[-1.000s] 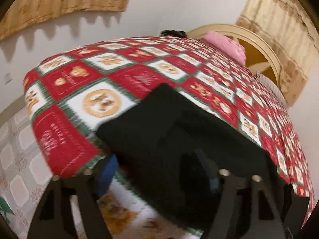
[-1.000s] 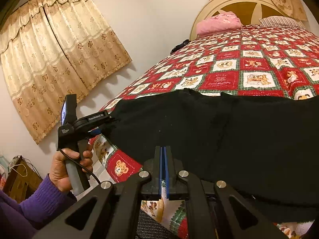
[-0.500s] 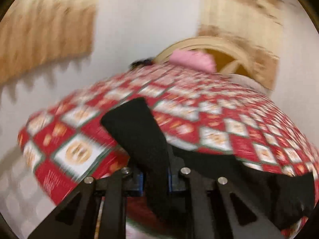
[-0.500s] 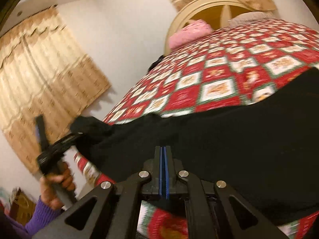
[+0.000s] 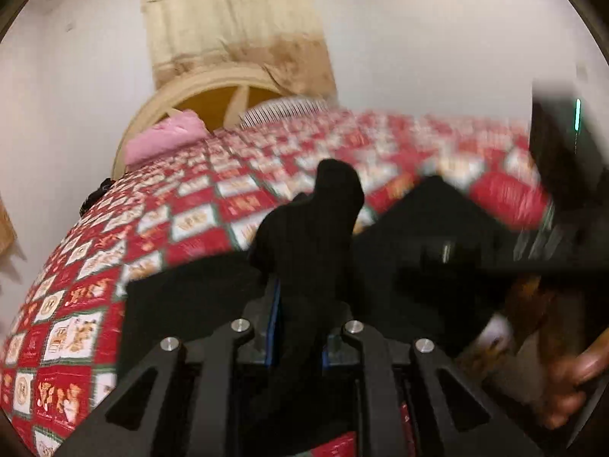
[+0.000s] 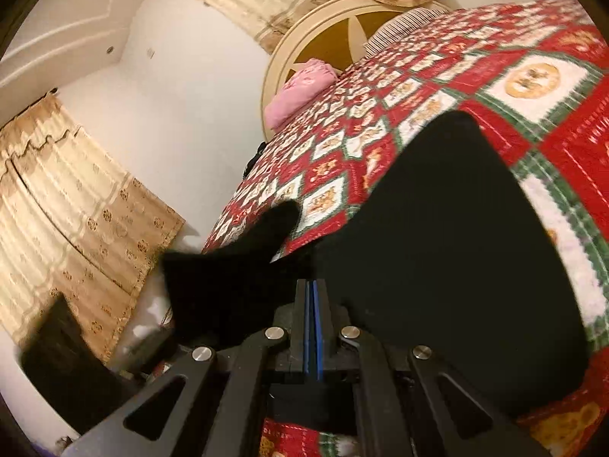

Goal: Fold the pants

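On the bed's red patchwork quilt point(image 6: 540, 87) your black pants point(image 6: 437, 228) lie spread near the foot edge, with one end lifted off the cover. Your left gripper point(image 5: 300, 304) has its fingers clamped on a bunched fold of that cloth, which sticks up between them and hides the blue pads for the most part. Your right gripper point(image 6: 313, 323) has its fingers pressed together; the dark fabric lies right at their tips, so it is probably pinching an edge of the pants, though the view is too dark to be sure. Judging by how things lie, you are midway through a fold: one end is raised and being carried across, but nothing is laid flat on the rest yet. You have that end to set down, the edges to square, and likely another fold after it.
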The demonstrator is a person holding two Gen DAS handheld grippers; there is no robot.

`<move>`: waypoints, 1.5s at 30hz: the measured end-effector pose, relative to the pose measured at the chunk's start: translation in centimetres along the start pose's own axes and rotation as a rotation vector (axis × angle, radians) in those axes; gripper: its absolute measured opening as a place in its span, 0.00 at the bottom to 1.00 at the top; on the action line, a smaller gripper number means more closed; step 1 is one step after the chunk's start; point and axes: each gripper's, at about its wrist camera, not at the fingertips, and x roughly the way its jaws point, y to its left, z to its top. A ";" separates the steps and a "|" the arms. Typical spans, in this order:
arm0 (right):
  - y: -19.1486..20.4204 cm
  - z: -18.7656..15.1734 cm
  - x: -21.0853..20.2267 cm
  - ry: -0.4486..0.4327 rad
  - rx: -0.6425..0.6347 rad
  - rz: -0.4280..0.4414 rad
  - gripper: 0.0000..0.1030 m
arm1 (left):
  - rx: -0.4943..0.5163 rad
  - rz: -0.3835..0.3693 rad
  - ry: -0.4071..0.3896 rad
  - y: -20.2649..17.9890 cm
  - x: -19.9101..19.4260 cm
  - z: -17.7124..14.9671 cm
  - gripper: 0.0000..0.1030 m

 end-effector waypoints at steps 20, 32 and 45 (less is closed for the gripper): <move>2.0 2.0 2.0 0.020 0.053 0.082 0.55 | -0.190 0.070 -0.028 8.8 -5.5 -1.7 0.85; 8.3 -1.9 3.8 0.183 -0.312 -0.091 0.45 | -0.370 0.145 0.055 13.7 -4.0 -4.6 0.85; 4.0 -2.6 1.8 0.266 -0.303 -0.093 0.07 | -0.351 0.141 0.053 14.3 -3.9 -3.8 0.85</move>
